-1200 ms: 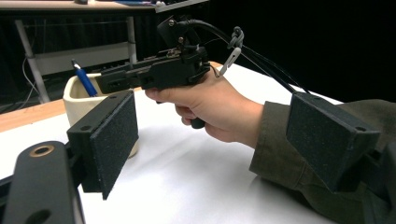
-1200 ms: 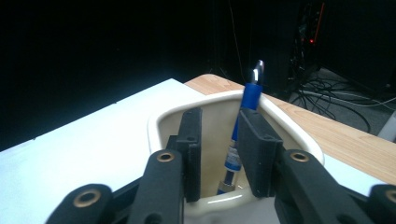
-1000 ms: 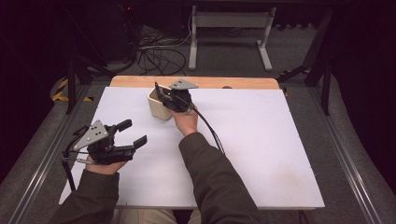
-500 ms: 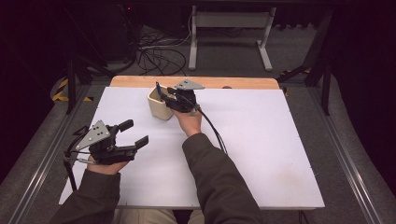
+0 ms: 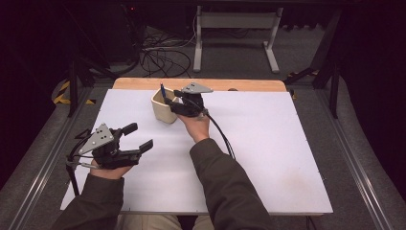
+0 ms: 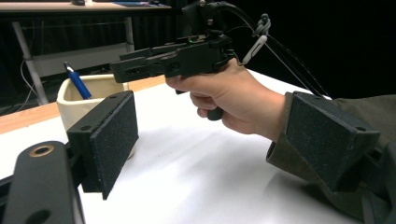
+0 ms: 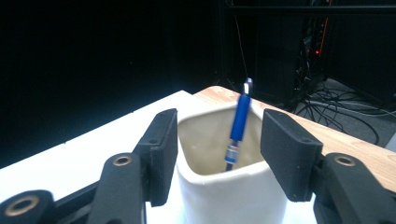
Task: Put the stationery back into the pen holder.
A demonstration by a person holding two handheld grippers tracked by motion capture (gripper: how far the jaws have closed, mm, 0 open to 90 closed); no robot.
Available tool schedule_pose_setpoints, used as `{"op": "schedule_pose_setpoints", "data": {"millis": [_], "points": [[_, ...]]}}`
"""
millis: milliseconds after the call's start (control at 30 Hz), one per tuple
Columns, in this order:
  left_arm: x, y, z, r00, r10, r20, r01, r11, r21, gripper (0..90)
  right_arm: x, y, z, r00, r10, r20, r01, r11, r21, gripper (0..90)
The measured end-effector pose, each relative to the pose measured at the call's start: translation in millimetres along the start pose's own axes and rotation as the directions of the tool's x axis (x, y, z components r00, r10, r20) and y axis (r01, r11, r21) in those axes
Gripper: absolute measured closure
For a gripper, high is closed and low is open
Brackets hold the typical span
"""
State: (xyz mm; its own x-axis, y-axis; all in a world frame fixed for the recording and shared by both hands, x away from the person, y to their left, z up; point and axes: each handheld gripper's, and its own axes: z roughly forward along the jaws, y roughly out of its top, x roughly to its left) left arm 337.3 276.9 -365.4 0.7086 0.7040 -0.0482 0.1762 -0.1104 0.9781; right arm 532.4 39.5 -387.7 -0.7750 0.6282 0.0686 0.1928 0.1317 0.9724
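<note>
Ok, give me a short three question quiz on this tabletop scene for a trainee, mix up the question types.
1. True or false: the blue pen lies flat on the white table top.
2. Multiple choice: the right gripper is A) clamped on the pen, B) open with its jaws either side of the cream ceramic cup, C) resting flat on the table.
3. Fill the gap: the left gripper holds ____.

Key
1. False: the pen stands tilted inside the cup.
2. B. Its jaws have just been opening, and the pen stands free between them.
3. Nothing: its jaws are open, apart from the cup.
</note>
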Motion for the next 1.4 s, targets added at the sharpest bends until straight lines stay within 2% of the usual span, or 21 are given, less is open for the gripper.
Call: {"op": "schedule_pose_setpoints", "data": {"millis": [300,567,833,967,1067,1200,1400], "points": [[0.0,-0.7,1.2,1.0000,0.001,0.000,-0.001,1.0000,0.004,18.0,-2.4,-0.9,-10.9,1.0000,0.005,-0.003,-0.005,1.000,-0.001,40.8],[1.7,-1.6,0.1,1.0000,-0.001,-0.007,0.001,1.0000,0.006,18.0,-2.4,-0.7,-25.2,0.9993,0.026,-0.028,-0.027,0.999,-0.019,36.2],[1.3,-2.8,1.6,1.0000,0.000,-0.007,0.000,0.9999,0.013,18.0,-4.1,-2.8,-38.1,0.9995,0.031,-0.011,-0.031,0.999,-0.031,30.1],[0.9,-2.7,1.6,1.0000,0.005,-0.008,-0.005,0.9999,0.013,18.0,-3.7,-3.9,-43.7,0.9994,0.030,-0.014,-0.031,0.999,-0.033,26.7],[0.1,-2.4,2.0,1.0000,0.005,-0.009,-0.005,0.9999,0.011,17.9,-3.5,-5.0,-47.8,0.9987,0.047,-0.019,-0.047,0.998,-0.034,23.2],[-0.7,-2.6,3.1,1.0000,0.007,-0.004,-0.007,0.9999,0.013,17.9,-1.4,-4.8,-51.8,0.9990,0.039,-0.020,-0.040,0.999,-0.024,19.8],[-1.1,-2.8,3.2,1.0000,0.005,-0.005,-0.005,0.9999,0.015,17.9,3.0,-2.9,-60.9,0.9990,0.031,-0.032,-0.033,0.999,-0.041,17.3]]}}
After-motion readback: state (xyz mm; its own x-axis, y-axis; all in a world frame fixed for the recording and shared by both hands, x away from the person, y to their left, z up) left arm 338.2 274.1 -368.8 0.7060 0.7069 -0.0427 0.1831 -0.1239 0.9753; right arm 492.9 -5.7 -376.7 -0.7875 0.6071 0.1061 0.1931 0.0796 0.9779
